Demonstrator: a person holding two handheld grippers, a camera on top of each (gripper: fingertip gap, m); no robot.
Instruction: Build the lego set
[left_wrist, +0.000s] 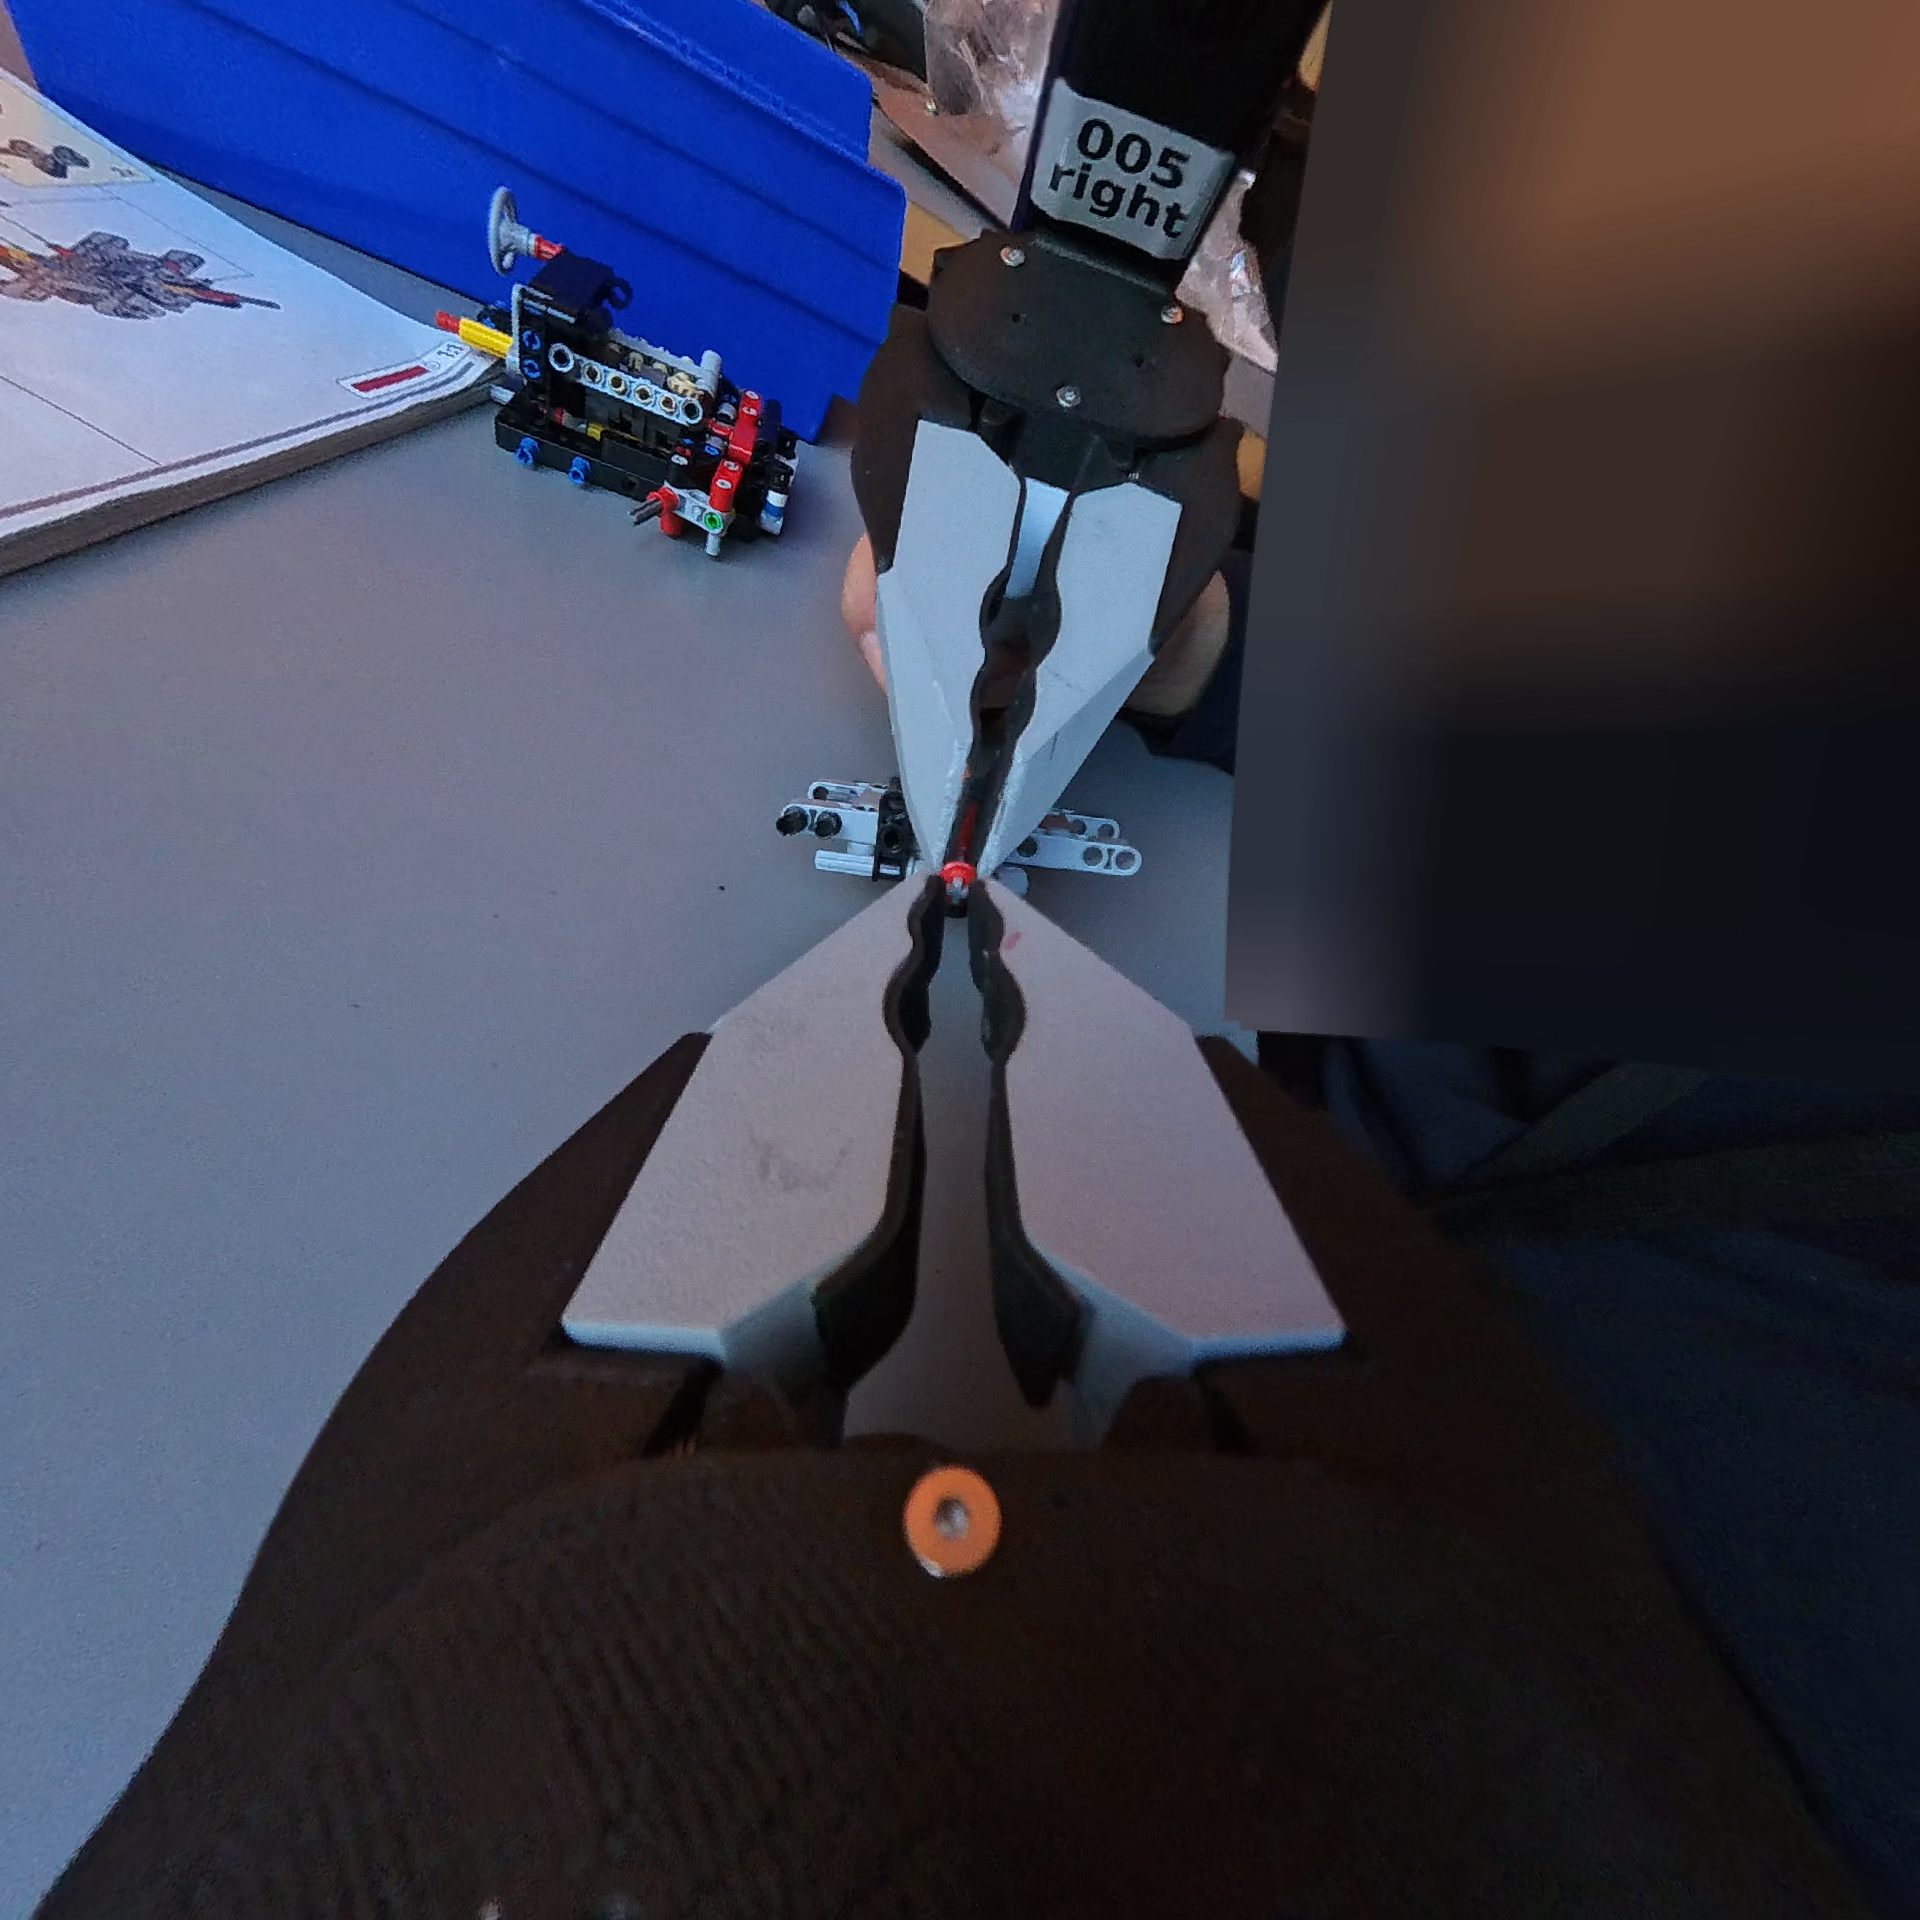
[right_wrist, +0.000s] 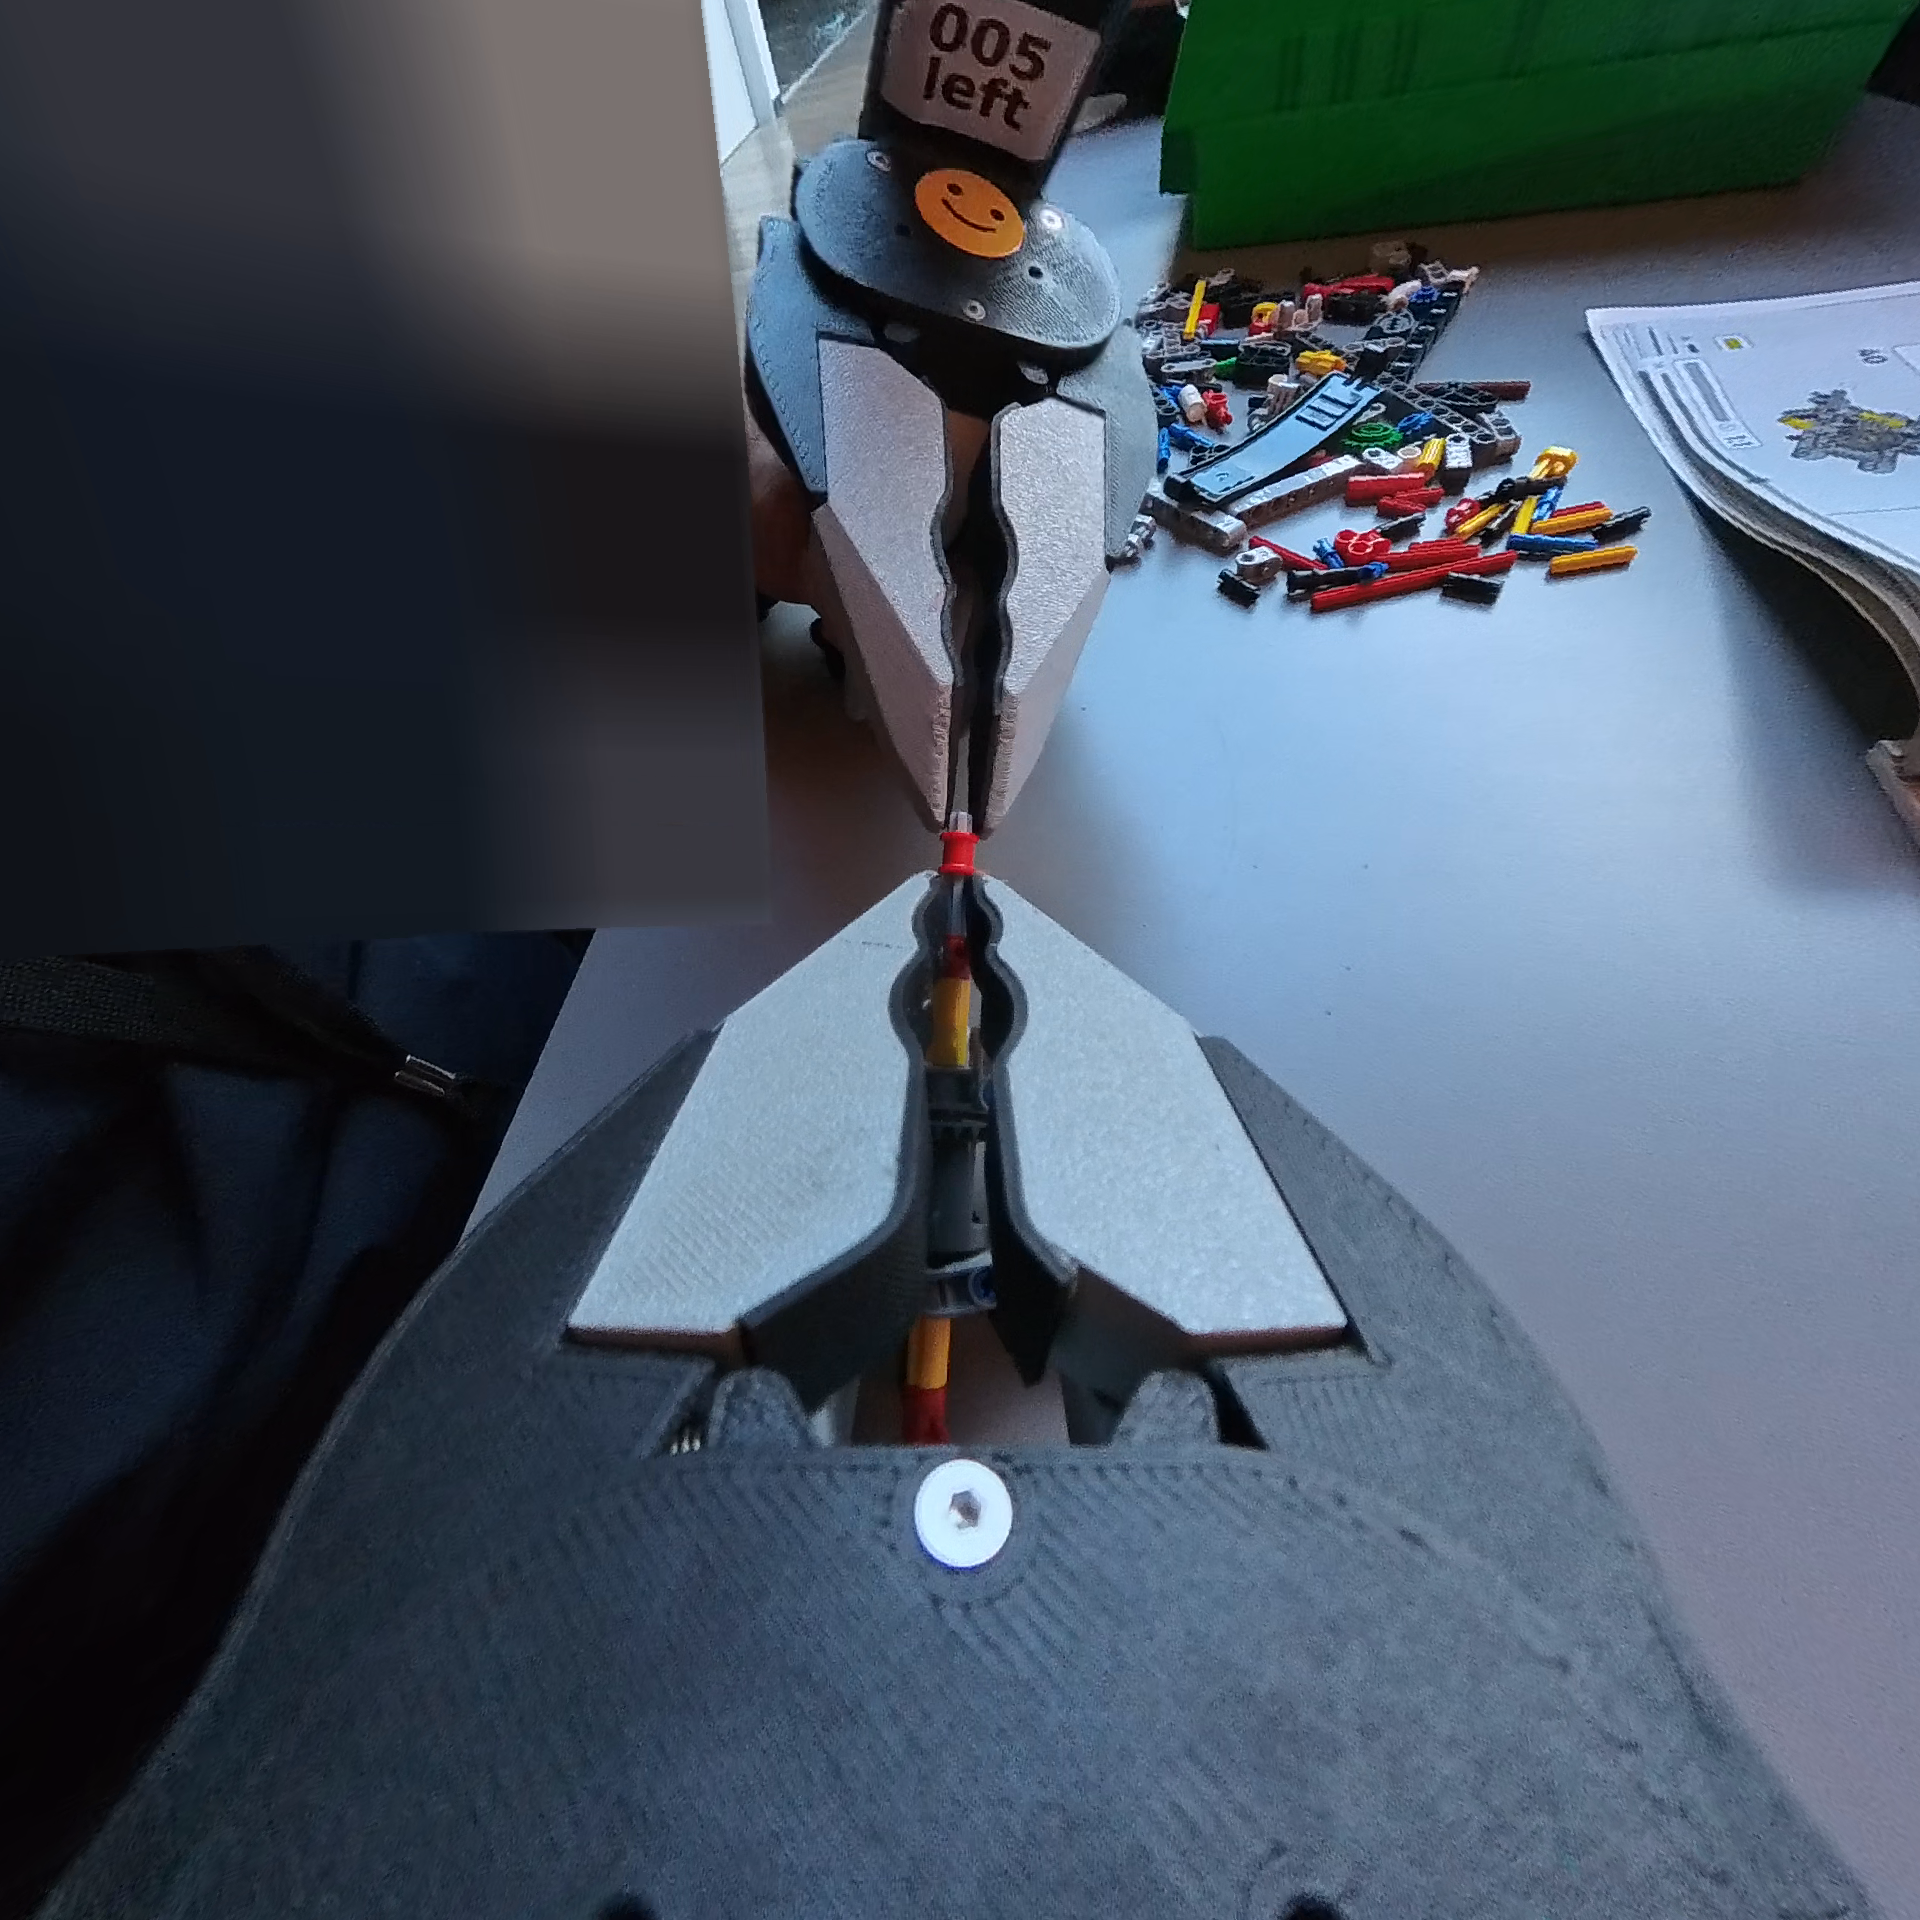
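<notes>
My two grippers meet tip to tip above the grey table (left_wrist: 312, 935). My right gripper (right_wrist: 956, 891) is shut on a thin rod assembly (right_wrist: 951, 1023), a grey axle with yellow, black and red sleeves lying along its jaws. A red bush (right_wrist: 956, 852) sits on the axle just past its tips. My left gripper (left_wrist: 956, 902) is shut on the axle's grey end, right behind the red bush (left_wrist: 958, 875). The right gripper (left_wrist: 961, 857) also shows in the left wrist view, and the left gripper (right_wrist: 961, 826) in the right wrist view.
A grey beam sub-assembly (left_wrist: 1086, 854) lies under the tips. A small brick model (left_wrist: 644, 416), a blue bin (left_wrist: 520, 125) and an open booklet (left_wrist: 156, 343) are at the back left. A green bin (right_wrist: 1507, 114), a pile of loose parts (right_wrist: 1382, 447) and a booklet (right_wrist: 1787, 447) stand on the right. My two grippers' fingertips are within a few centimetres of each other. Left tips and right tips are each some 20 cm from the small brick model (left_wrist: 644, 416).
</notes>
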